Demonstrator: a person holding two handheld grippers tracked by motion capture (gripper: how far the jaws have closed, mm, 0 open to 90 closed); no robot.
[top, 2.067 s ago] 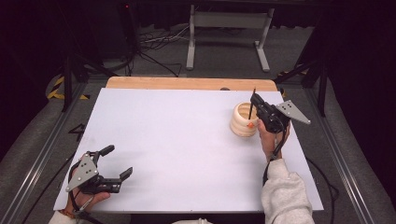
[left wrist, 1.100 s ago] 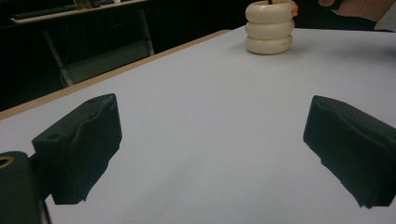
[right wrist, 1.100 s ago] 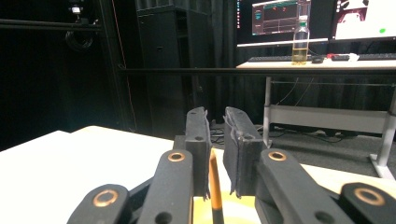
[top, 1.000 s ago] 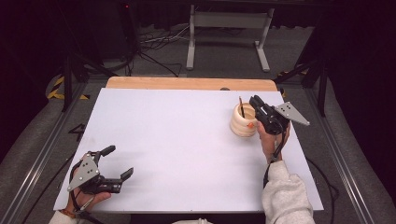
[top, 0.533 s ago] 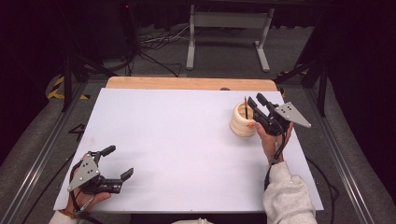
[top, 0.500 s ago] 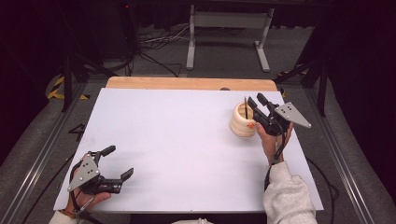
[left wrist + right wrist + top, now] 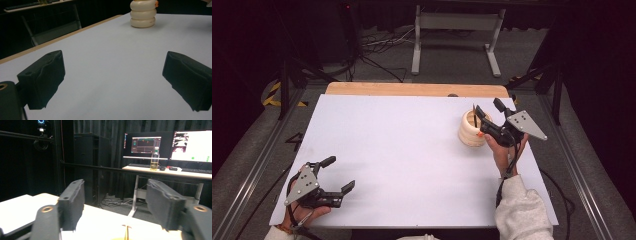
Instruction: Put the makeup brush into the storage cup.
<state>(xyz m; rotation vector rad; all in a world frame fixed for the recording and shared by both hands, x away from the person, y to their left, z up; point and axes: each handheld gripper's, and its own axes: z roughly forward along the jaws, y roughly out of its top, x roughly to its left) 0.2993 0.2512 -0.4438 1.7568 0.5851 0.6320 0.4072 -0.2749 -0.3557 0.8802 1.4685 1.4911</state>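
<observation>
- Holder (image 7: 471, 131), a cream ribbed pot, stands at the table's (image 7: 402, 150) far right in the high view with a thin dark stick (image 7: 474, 114) upright in it. Our right gripper (image 7: 488, 116) hovers just beside it, jaws just opened, nothing between them. Our left gripper (image 7: 338, 175) rests released near the front left corner.
- Left gripper view: we see jaws spread over bare table, holder (image 7: 143, 13) well apart.
- Right gripper view: we see jaws parted, the stick's tip (image 7: 127, 230) low between them, untouched.

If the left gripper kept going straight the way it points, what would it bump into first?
Probably the cream ringed holder far across the white table. The left gripper aims a little to one side of it, so it might slide past.
</observation>
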